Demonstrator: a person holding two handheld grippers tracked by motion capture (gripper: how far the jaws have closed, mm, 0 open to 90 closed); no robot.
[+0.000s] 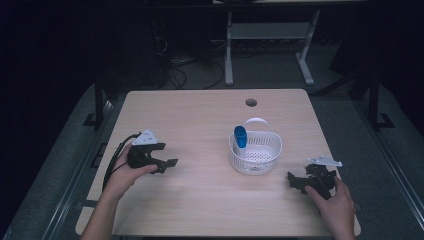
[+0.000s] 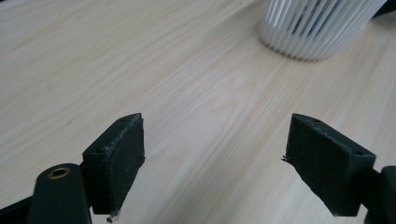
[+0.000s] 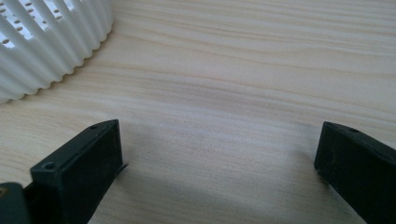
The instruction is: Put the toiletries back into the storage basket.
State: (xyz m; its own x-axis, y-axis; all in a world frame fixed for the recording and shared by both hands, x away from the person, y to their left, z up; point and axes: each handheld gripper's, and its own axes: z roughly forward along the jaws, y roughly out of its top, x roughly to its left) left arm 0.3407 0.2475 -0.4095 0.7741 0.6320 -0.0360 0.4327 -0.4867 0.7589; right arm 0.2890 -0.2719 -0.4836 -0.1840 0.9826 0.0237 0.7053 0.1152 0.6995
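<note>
A white slatted basket [image 1: 255,152] stands right of the table's middle, with a blue upright object [image 1: 240,136] leaning inside at its left wall. My left gripper [image 1: 167,164] rests low over the table at the left, held by a hand, jaws wide open and pointing toward the basket [image 2: 317,28]. My right gripper [image 1: 295,181] sits near the front right corner, also open, with the basket [image 3: 46,42] wall at its upper left. Nothing lies between either pair of jaws; only bare wood shows between them.
The light wooden table [image 1: 200,200] has a round cable hole [image 1: 251,102] near its far edge. Behind the table the dark floor holds cables [image 1: 180,70] and a white desk frame [image 1: 265,40].
</note>
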